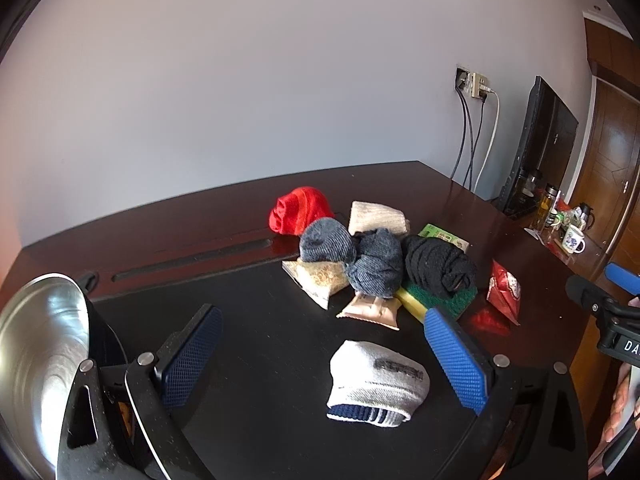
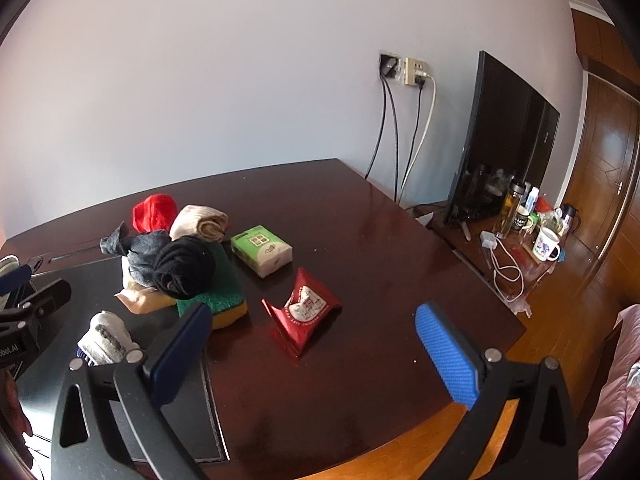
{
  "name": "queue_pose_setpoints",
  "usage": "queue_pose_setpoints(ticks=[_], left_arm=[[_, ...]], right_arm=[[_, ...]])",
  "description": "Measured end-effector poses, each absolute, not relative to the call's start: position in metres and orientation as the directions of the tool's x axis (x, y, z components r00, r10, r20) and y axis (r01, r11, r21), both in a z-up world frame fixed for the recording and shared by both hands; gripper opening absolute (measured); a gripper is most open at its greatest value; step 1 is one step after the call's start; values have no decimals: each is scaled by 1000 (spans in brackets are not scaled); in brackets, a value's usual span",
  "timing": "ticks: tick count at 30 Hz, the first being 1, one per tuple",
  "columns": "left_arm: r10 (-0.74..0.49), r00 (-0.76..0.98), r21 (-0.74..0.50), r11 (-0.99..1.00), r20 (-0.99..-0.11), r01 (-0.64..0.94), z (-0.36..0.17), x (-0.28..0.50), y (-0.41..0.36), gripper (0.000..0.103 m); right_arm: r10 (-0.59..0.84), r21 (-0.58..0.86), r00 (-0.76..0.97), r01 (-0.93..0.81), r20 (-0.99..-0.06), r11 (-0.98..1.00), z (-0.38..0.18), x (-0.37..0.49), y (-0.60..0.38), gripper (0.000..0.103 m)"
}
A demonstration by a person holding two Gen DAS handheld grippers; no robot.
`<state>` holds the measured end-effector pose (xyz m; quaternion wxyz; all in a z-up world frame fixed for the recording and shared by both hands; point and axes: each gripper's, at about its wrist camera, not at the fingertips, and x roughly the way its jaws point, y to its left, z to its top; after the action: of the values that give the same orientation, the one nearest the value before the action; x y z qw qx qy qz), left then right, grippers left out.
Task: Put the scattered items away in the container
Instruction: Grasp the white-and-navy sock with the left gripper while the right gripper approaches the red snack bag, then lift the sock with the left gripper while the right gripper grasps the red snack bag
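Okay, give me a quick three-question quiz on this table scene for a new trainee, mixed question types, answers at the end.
1. True or false: the left gripper is shut on the grey-and-white sock.
2. Multiple choice: what does the black sock rest on? A) the green tissue pack B) the green-and-yellow sponge C) the red snack packet
3. Fill in: the container, a ____ bowl, sits at the far left of the left wrist view.

Key
1. False: the jaws stand open around it.
2. B
3. Steel
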<state>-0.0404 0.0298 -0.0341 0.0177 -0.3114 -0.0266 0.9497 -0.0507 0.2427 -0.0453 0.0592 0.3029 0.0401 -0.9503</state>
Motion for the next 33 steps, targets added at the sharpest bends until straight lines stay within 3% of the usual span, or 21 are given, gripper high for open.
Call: queue_pose_setpoints(ticks=[6, 13, 26, 30, 33], left_arm=[[92, -786, -96, -995, -612, -42, -43, -40, 35, 102], [97, -702, -57, -995, -705, -80, -77, -53, 59, 102], [83, -661, -42, -996, -746, -79, -95, -61, 62, 101], [121, -648, -76, -992, -752, -97, -98, -64, 62, 74], [128, -649, -84, -992, -750, -99, -98, -64, 61, 73]], right_arm=[[-97, -32, -806, 142, -584, -989, -48, -52, 243, 103], [-116, -14, -796, 155, -594, -988, -60, -57, 248, 103], [-133, 18, -740, 162, -659, -987, -87, -75, 257, 103], [-139, 25, -741, 163, -657, -986, -95, -84, 257, 103], [-153, 50, -728, 162, -668, -986, -100, -88, 259, 103]])
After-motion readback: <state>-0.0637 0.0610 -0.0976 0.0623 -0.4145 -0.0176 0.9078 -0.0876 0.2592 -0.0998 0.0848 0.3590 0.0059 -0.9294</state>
